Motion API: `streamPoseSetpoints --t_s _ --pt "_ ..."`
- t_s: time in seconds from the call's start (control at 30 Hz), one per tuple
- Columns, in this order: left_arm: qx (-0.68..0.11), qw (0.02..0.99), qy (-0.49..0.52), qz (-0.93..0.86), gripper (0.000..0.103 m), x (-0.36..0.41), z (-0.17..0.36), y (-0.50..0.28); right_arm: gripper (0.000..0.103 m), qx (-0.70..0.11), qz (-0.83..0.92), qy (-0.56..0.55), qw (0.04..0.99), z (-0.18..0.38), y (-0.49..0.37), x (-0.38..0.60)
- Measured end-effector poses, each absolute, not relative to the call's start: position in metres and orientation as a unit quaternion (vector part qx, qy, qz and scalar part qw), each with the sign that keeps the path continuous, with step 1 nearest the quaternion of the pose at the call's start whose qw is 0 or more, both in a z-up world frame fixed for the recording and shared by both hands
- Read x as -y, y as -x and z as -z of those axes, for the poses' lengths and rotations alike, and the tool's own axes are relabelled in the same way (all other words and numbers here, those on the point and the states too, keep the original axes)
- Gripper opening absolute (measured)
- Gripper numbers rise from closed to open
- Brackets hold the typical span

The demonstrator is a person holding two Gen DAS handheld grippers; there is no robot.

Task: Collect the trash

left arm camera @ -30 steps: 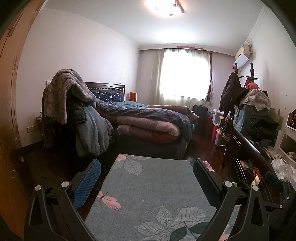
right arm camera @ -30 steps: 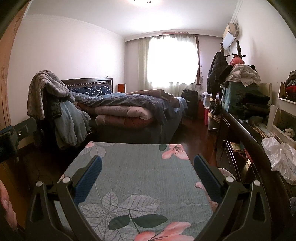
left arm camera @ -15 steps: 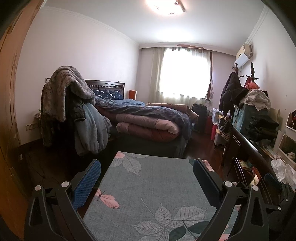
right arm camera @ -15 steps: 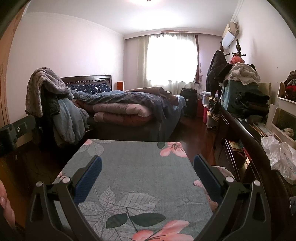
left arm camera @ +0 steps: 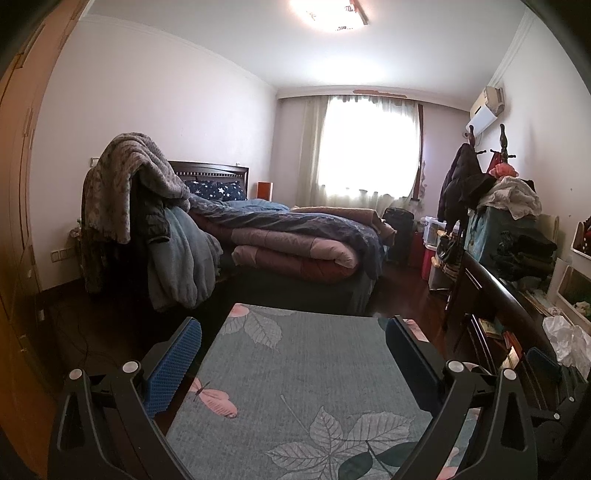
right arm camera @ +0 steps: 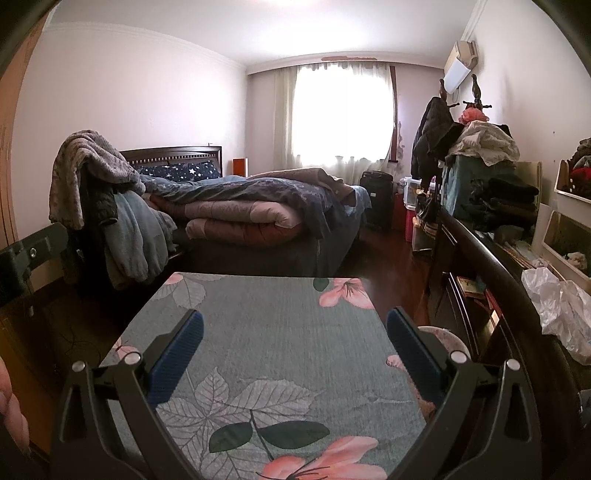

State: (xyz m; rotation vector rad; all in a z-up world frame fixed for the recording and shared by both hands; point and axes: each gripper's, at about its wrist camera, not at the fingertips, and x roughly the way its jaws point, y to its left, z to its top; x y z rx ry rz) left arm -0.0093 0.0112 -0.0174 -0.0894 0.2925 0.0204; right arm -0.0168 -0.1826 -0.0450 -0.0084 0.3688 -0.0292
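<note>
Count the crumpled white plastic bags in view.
1: a crumpled white plastic bag lies on the dark wooden cabinet along the right wall. Others may be hidden among the clutter there.

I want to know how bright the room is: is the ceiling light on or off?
On. The ceiling light glows bright white against the ceiling in the left wrist view, brighter than the plaster around it.

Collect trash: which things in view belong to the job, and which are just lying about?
Job:
left gripper, open
right gripper, open
crumpled plastic bag, likely trash, on the dark cabinet

Lying about:
bed
floral cloth
clothes pile
suitcase
</note>
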Motion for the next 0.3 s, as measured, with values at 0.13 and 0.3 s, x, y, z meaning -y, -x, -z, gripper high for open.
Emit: streamPoseSetpoints --t_s 0.13,0.3 --pt "-0.153 0.987 0.046 -0.007 0.099 -0.0127 0.0187 0.0055 0.100 -0.186 0.015 0.004 0.982 0.0473 0.0146 0.1839" --pt "-0.152 0.987 0.047 -0.010 0.099 -0.0129 0.0197 0.0051 0.100 -0.190 0.015 0.003 0.982 0.0498 0.0113 0.1864"
